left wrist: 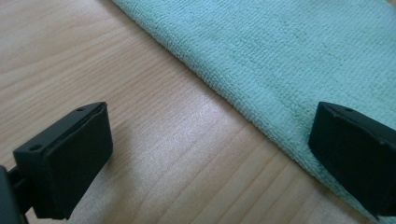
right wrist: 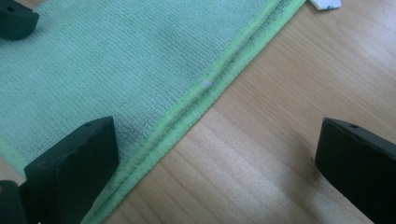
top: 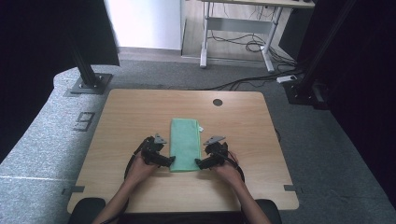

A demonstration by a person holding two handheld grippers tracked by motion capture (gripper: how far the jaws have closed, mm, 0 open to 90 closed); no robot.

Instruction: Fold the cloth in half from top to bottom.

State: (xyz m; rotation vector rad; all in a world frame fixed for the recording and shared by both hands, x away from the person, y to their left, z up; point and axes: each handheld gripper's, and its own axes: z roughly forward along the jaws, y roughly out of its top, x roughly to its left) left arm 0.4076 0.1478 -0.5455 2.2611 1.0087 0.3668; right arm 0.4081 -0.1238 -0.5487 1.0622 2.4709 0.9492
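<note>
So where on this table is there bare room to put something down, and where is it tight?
Bare wood lies left of the green cloth to the table's left edge, right of it to the right edge, and across the far strip around the round cable hole. It is crowded at the cloth's near corners, where the left gripper and right gripper flank it, jaws open.

I count one green cloth (top: 185, 144) lying between my two grippers, left gripper (top: 169, 161) and right gripper (top: 200, 163), one white tag (top: 201, 129) beyond the right one, and one table (top: 130, 112) beneath both.
</note>
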